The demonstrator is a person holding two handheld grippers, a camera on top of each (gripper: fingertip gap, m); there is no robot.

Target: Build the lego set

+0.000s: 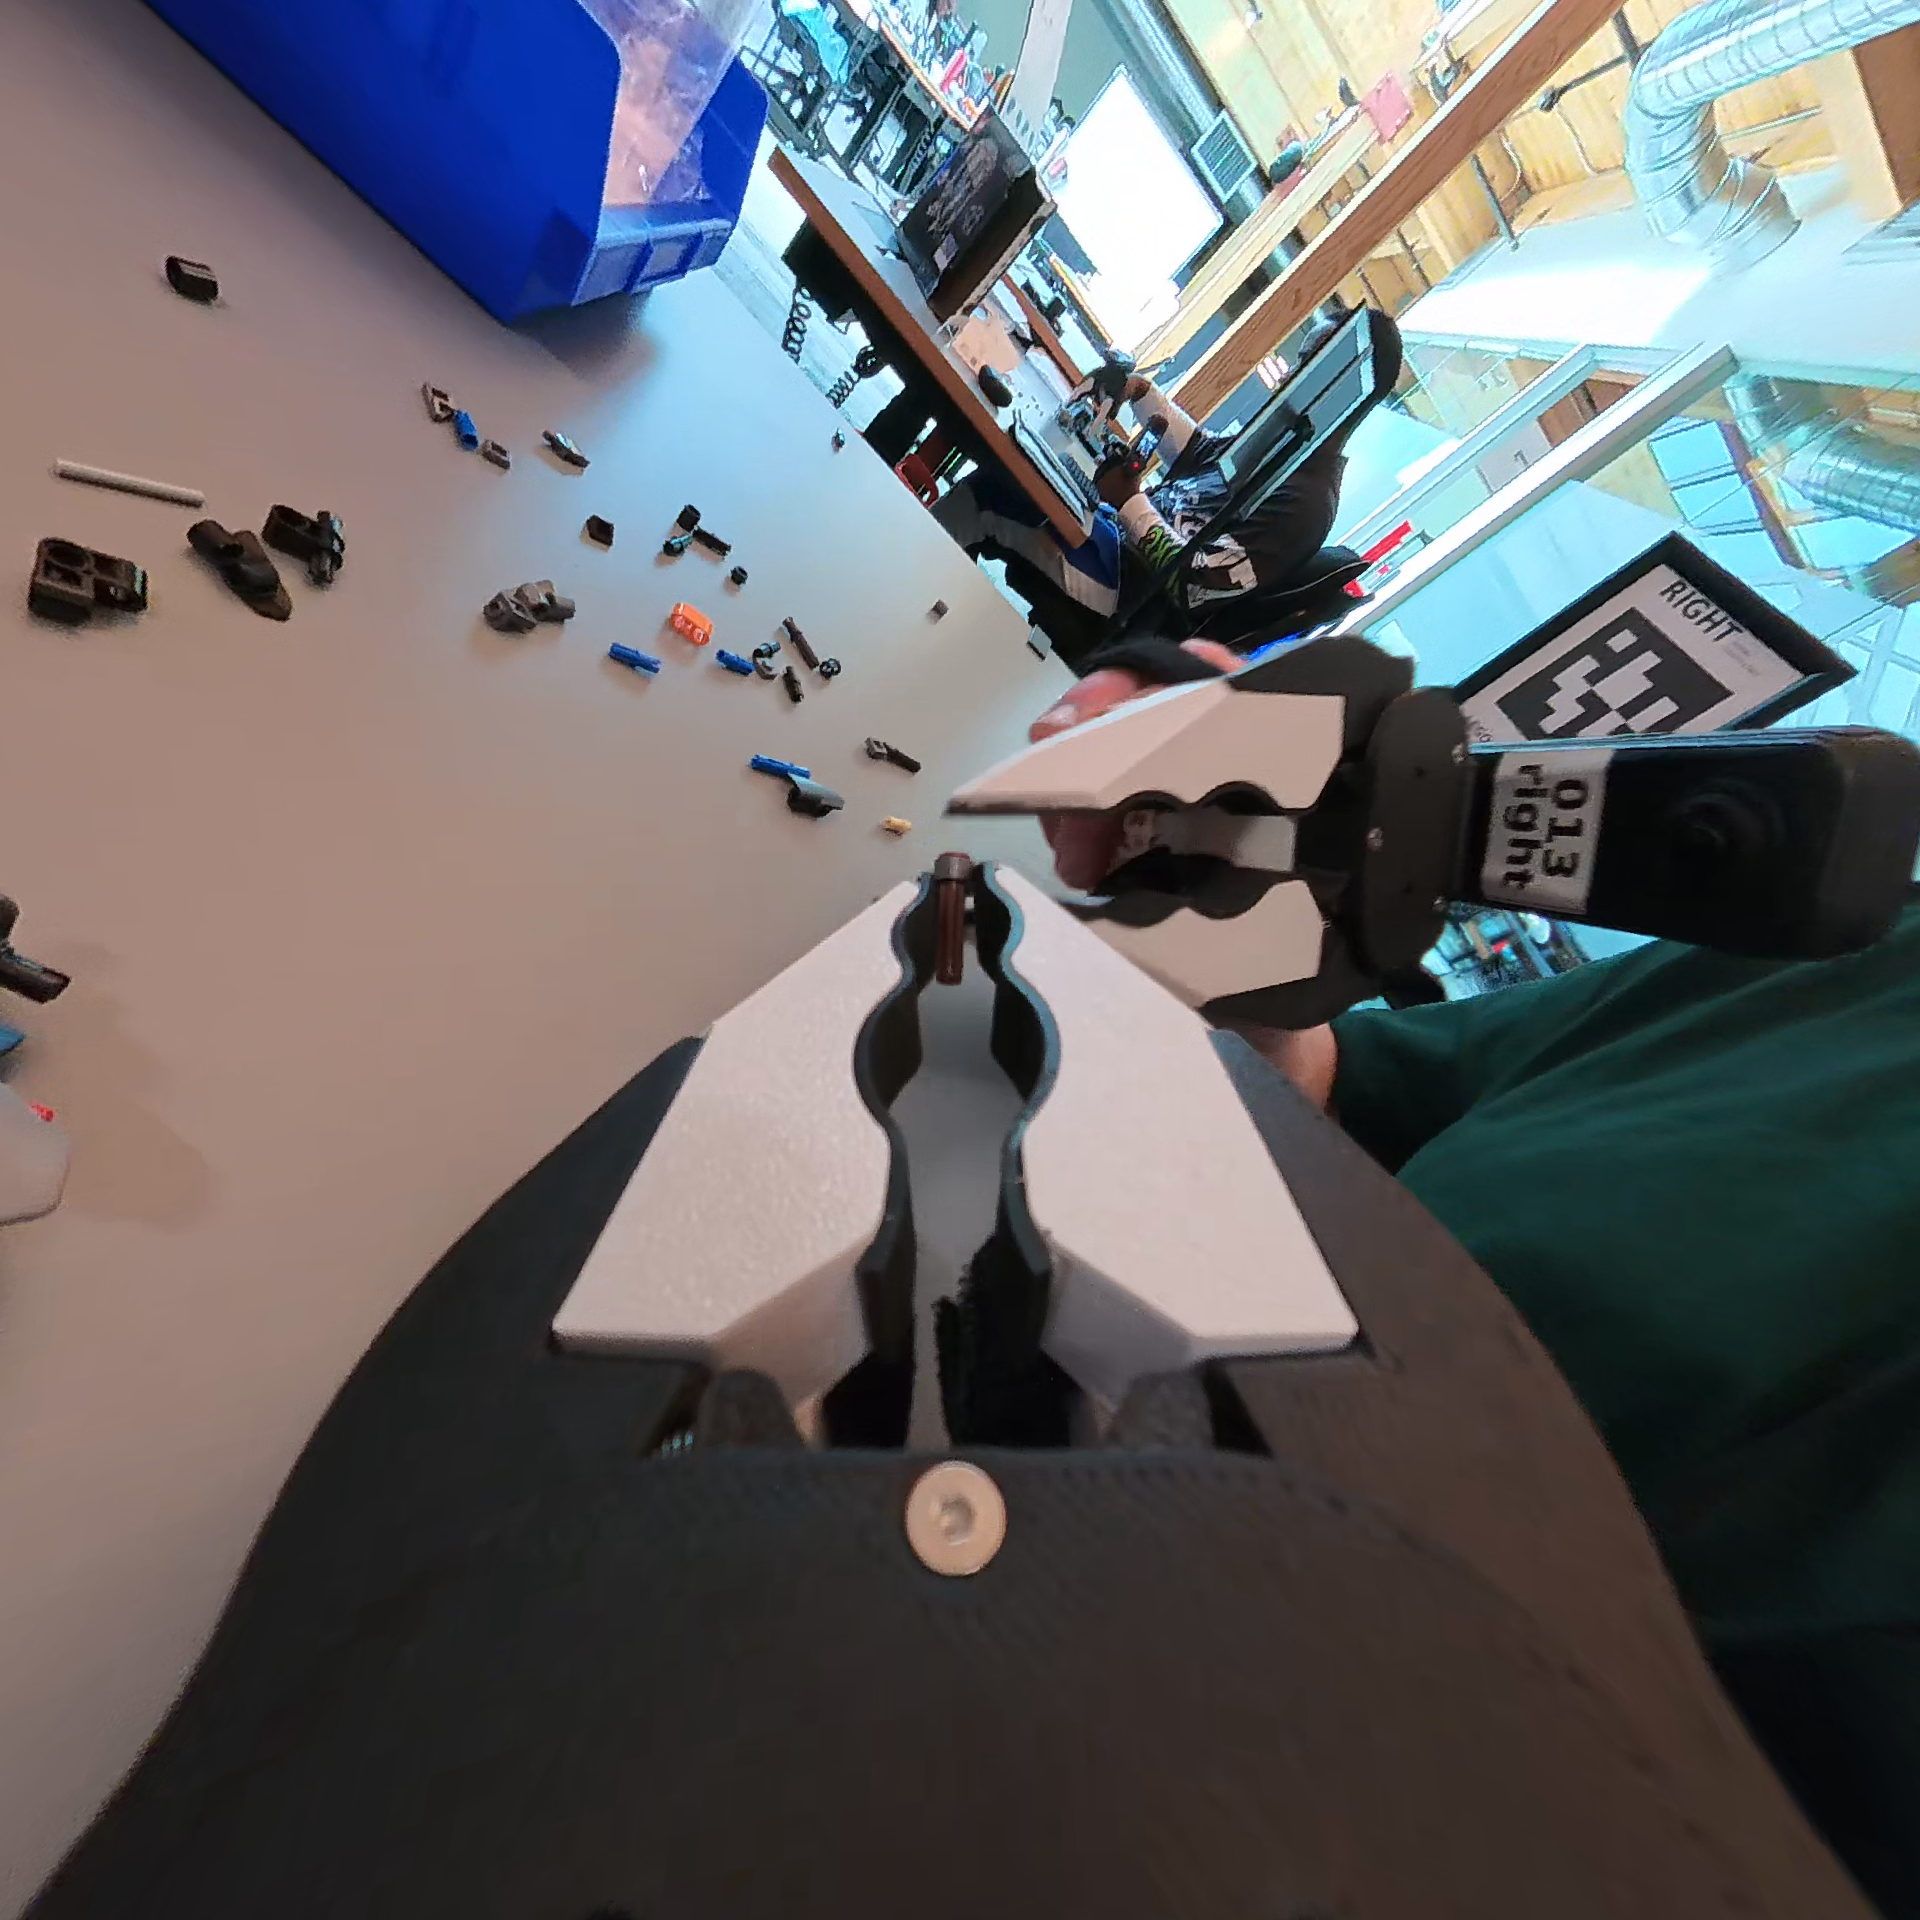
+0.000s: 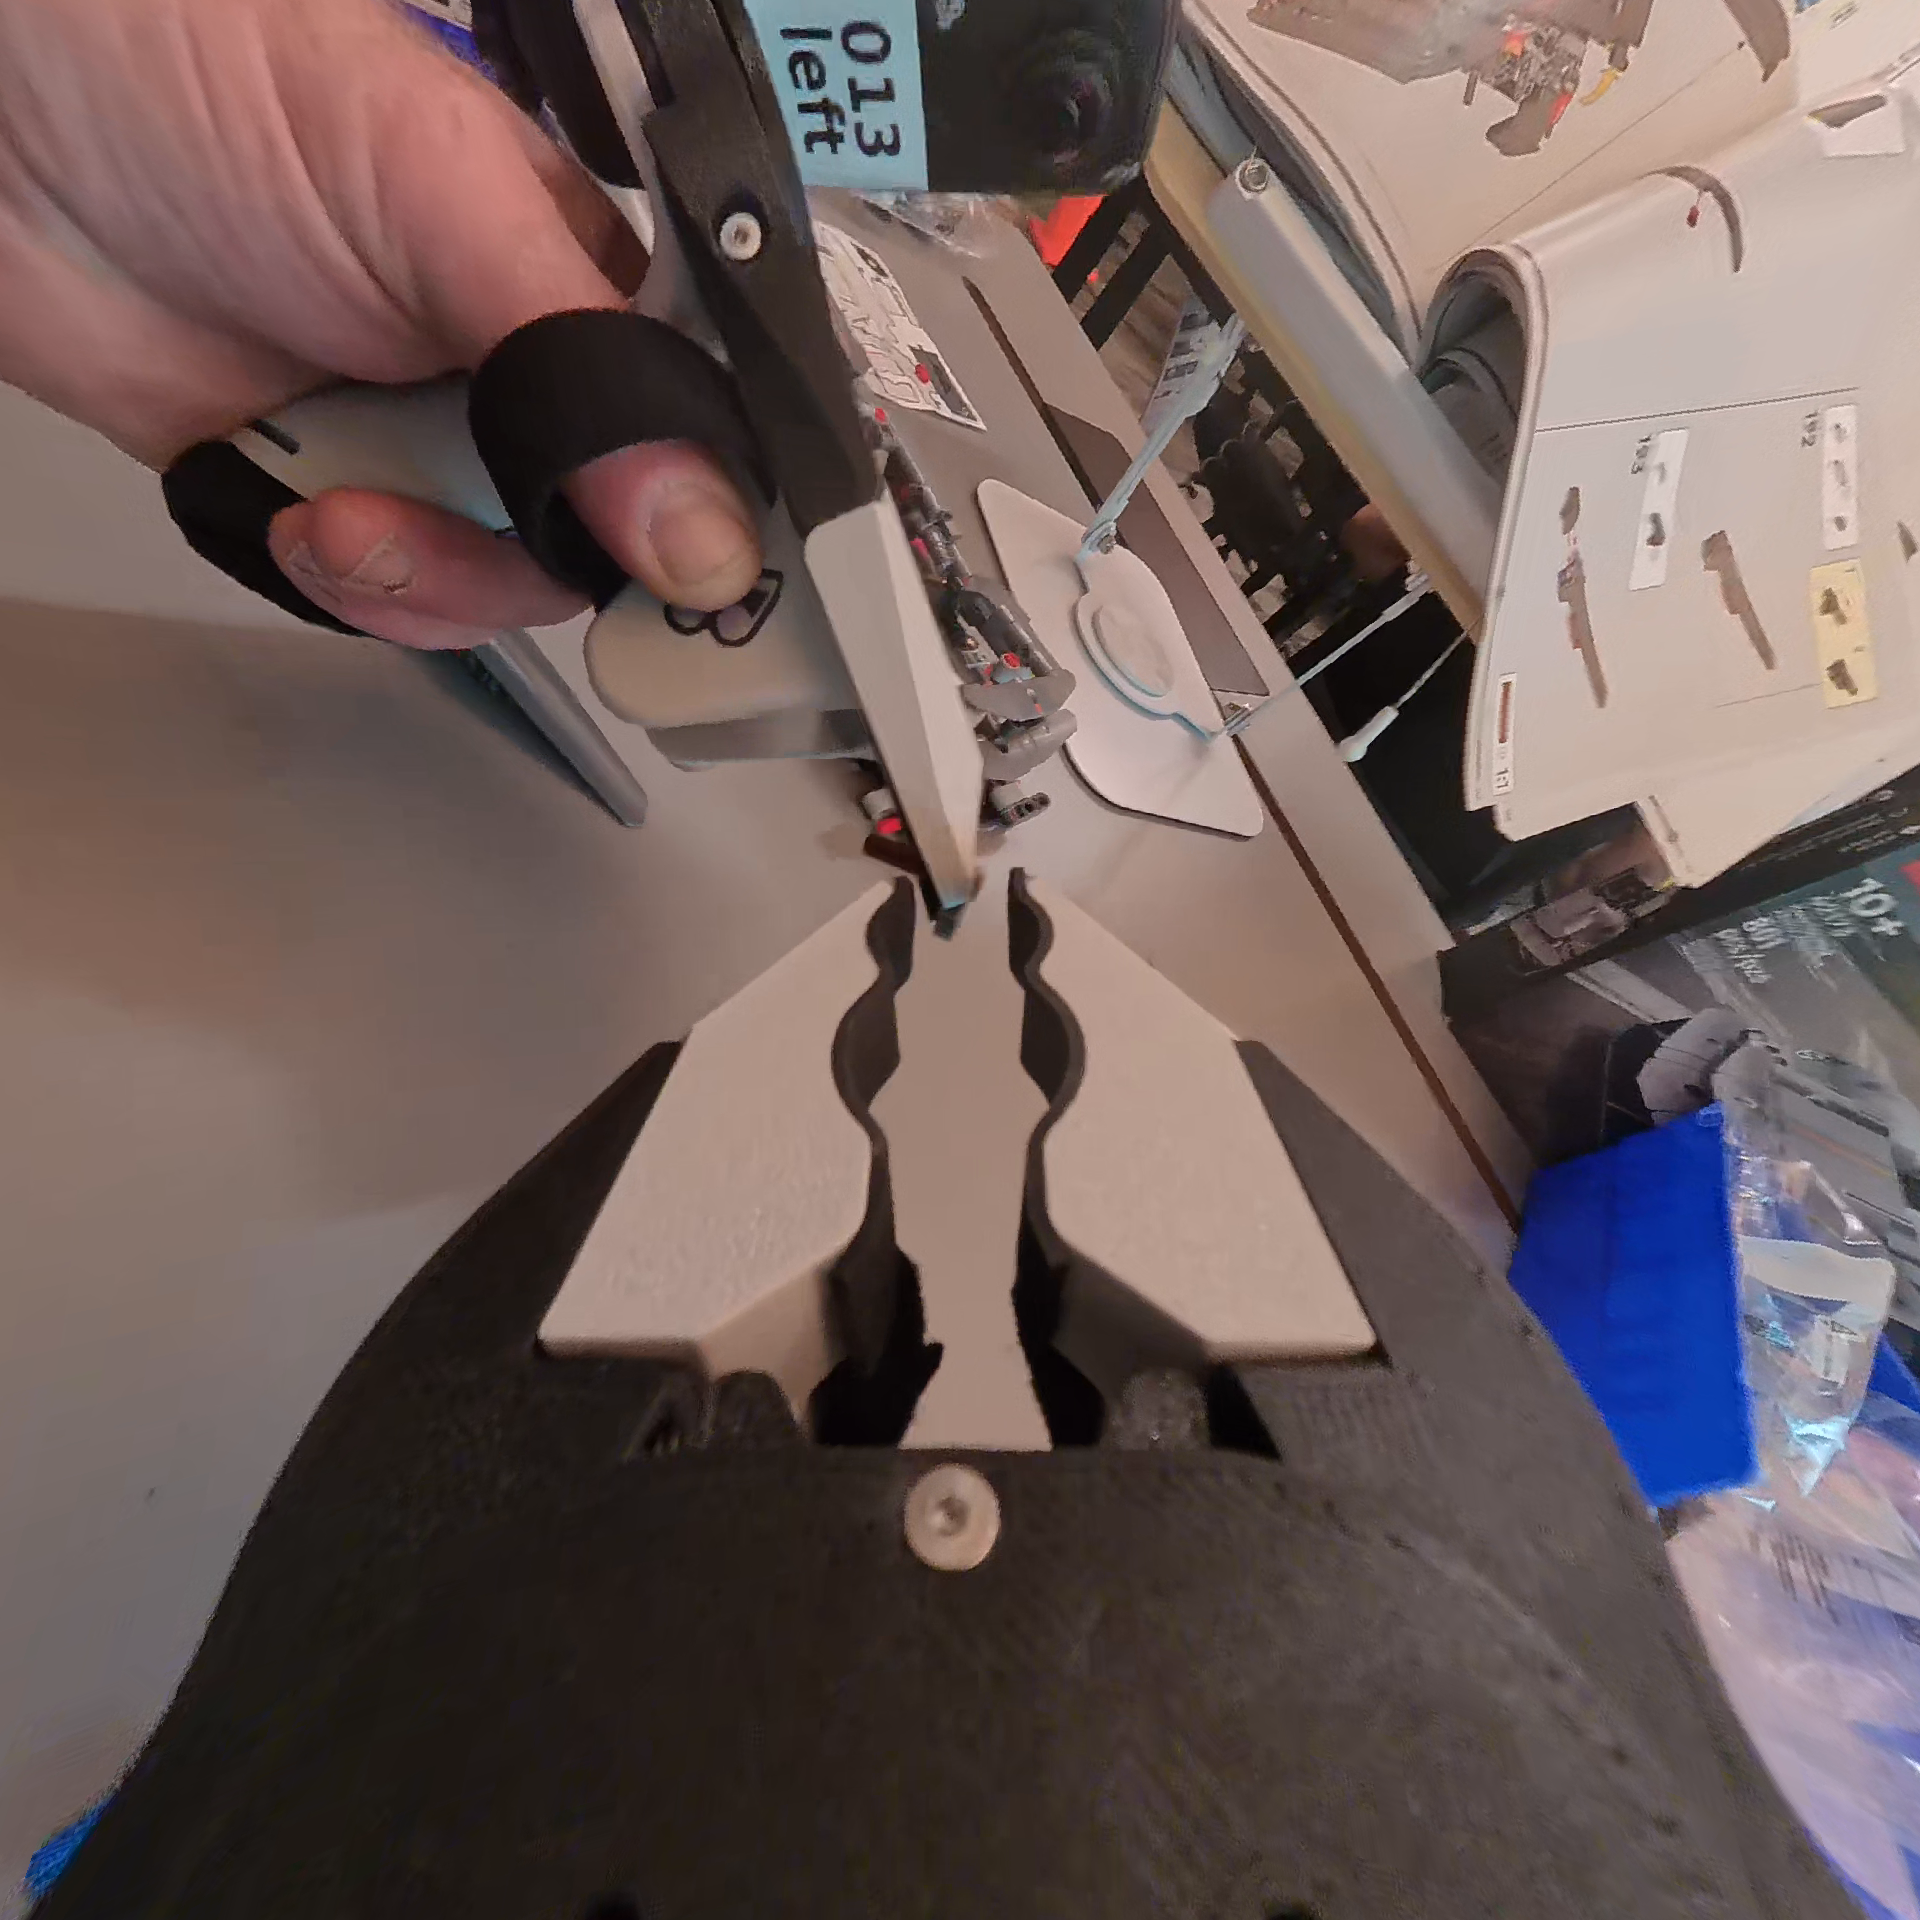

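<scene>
My left gripper (image 1: 954,883) is shut on a small brown Lego pin (image 1: 950,925), held at its tips above the table. My right gripper (image 1: 1013,854) is open and comes in from the right, its tips just beside the pin. In the right wrist view, the right gripper (image 2: 963,904) stands open, with the left gripper's (image 2: 951,883) tip between its fingertips. A partly built grey Lego assembly (image 2: 1003,675) lies on the table behind them. Loose pieces lie scattered on the table: an orange one (image 1: 691,623), blue pins (image 1: 634,660) and black parts (image 1: 88,577).
A blue bin (image 1: 468,135) stands at the table's far side and also shows in the right wrist view (image 2: 1631,1320) with plastic bags. An open instruction booklet (image 2: 1662,520) and a Lego box (image 2: 1662,935) lie to the right. A person sits at a desk beyond the table. Less than 4 cm separates the two grippers' tips.
</scene>
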